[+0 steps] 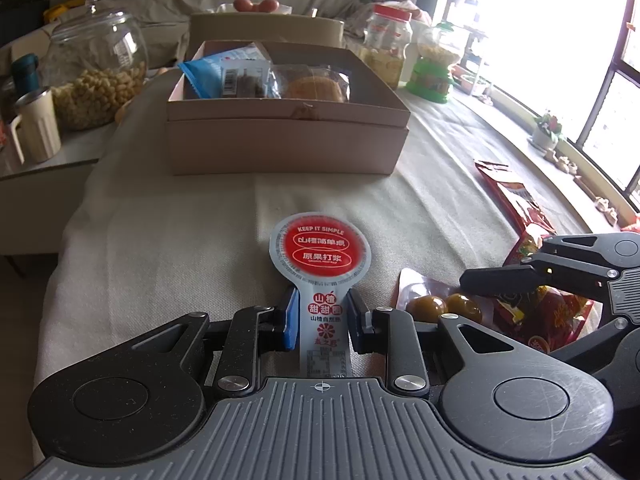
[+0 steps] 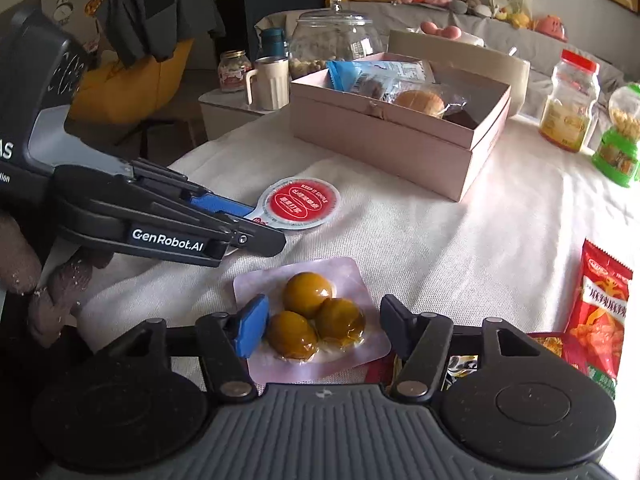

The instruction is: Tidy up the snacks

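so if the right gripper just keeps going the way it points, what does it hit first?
Probably the vacuum pack of three yellow-brown balls, lying between the right gripper's fingers on the white cloth. The pink box sits far beyond. Depth is unclear.

We see a living room lit by bright daylight from a large dark-framed window (image 1: pixel 600 60) on the right. A cream cloth covers the surface (image 1: pixel 160 220). Behind it stands a grey sofa (image 1: pixel 168 8) lined with soft toys. To the left sit a low white side table (image 2: pixel 224 108) and a yellow chair (image 2: pixel 132 88) draped with dark clothing.
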`<state>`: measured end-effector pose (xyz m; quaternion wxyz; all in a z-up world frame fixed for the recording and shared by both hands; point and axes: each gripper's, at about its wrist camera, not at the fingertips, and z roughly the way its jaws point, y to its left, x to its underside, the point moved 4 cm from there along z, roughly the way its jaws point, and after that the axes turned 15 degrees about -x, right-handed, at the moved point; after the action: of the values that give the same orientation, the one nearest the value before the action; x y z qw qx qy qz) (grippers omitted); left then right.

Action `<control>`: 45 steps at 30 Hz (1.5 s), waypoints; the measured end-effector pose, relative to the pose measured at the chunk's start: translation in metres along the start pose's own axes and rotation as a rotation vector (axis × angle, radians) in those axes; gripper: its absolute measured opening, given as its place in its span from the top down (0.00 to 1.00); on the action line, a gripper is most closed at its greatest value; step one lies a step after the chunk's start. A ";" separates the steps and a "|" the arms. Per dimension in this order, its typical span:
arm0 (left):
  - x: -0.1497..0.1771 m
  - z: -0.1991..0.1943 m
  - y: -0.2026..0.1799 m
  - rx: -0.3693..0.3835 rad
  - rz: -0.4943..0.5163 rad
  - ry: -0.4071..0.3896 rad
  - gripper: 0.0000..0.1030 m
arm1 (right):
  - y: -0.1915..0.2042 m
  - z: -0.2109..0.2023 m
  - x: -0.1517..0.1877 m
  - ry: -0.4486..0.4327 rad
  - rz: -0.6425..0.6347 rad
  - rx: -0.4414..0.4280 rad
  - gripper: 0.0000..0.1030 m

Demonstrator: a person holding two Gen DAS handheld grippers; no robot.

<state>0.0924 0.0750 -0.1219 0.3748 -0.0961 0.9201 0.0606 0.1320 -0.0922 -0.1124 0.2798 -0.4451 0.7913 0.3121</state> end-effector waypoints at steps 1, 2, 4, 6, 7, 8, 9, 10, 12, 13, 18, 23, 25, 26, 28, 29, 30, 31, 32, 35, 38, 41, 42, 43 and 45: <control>0.000 0.000 0.000 0.001 -0.001 0.000 0.73 | 0.002 -0.001 -0.001 0.000 -0.003 0.005 0.41; 0.000 0.000 0.000 0.002 -0.002 0.000 0.73 | 0.003 -0.002 -0.001 -0.002 -0.006 0.009 0.44; 0.000 0.000 0.001 0.004 -0.001 -0.001 0.73 | 0.004 -0.007 -0.003 -0.013 -0.007 0.013 0.59; 0.001 0.000 0.001 0.005 0.004 -0.006 0.73 | 0.003 -0.013 -0.007 -0.018 0.004 0.008 0.89; 0.001 -0.001 0.001 0.006 0.006 -0.009 0.73 | 0.002 -0.015 -0.009 -0.014 0.013 0.008 0.94; 0.002 -0.001 0.001 0.008 0.007 -0.013 0.73 | 0.002 -0.017 -0.009 -0.014 0.014 0.017 0.94; 0.002 -0.001 0.001 0.009 0.006 -0.015 0.73 | 0.002 -0.019 -0.009 -0.015 0.010 0.030 0.94; 0.002 -0.001 0.001 0.010 0.005 -0.016 0.73 | 0.001 -0.020 -0.008 -0.013 0.011 0.034 0.94; 0.003 -0.001 0.001 0.011 0.004 -0.016 0.73 | 0.003 -0.023 -0.006 -0.013 0.017 0.018 0.94; 0.003 -0.002 0.001 0.012 0.004 -0.015 0.73 | 0.005 -0.026 -0.005 -0.016 0.014 0.006 0.94; 0.003 -0.002 0.002 0.013 0.002 -0.010 0.73 | 0.015 -0.024 -0.007 -0.012 -0.044 -0.022 0.80; 0.002 -0.002 0.003 0.021 -0.004 -0.009 0.73 | 0.009 -0.006 -0.007 0.042 -0.023 -0.031 0.51; 0.002 -0.001 0.003 0.023 -0.006 -0.009 0.73 | 0.007 -0.002 -0.005 0.051 -0.014 -0.042 0.49; 0.002 -0.001 0.003 0.022 -0.005 -0.010 0.73 | 0.007 -0.001 -0.004 0.055 -0.020 -0.039 0.49; 0.002 -0.001 0.004 0.024 -0.007 -0.011 0.73 | 0.010 0.000 -0.002 0.060 -0.041 -0.029 0.49; 0.002 -0.001 0.004 0.025 -0.008 -0.011 0.73 | 0.012 0.000 -0.003 0.066 -0.052 -0.017 0.50; 0.003 -0.002 0.004 0.027 -0.010 -0.012 0.73 | 0.014 0.000 -0.003 0.070 -0.061 -0.001 0.50; 0.003 -0.002 0.005 0.031 -0.015 -0.012 0.73 | 0.016 -0.001 -0.003 0.071 -0.073 0.012 0.50; 0.003 -0.001 0.006 0.033 -0.023 -0.011 0.73 | 0.017 -0.003 -0.004 0.064 -0.081 0.018 0.50; 0.004 -0.002 0.009 0.042 -0.052 -0.014 0.73 | 0.017 -0.014 -0.007 0.033 -0.072 0.013 0.51; 0.005 -0.008 0.008 0.059 -0.061 -0.034 0.74 | 0.015 -0.030 -0.012 -0.005 -0.060 0.024 0.51; -0.012 -0.027 0.013 0.127 -0.092 -0.102 0.88 | 0.010 -0.051 -0.027 -0.054 -0.067 0.058 0.51; -0.029 -0.038 0.016 0.139 -0.090 -0.157 0.87 | 0.007 -0.061 -0.037 -0.078 -0.080 0.072 0.52; -0.045 -0.049 0.020 0.149 -0.085 -0.215 0.88 | 0.004 -0.072 -0.052 -0.108 -0.091 0.091 0.75; -0.084 -0.072 0.025 0.134 -0.068 -0.355 0.89 | -0.008 -0.093 -0.084 -0.171 -0.073 0.111 0.92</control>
<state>0.0964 0.0974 -0.0108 0.5385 -0.0898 0.8379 0.0025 0.1617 -0.1201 0.0063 0.3819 -0.4292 0.7639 0.2941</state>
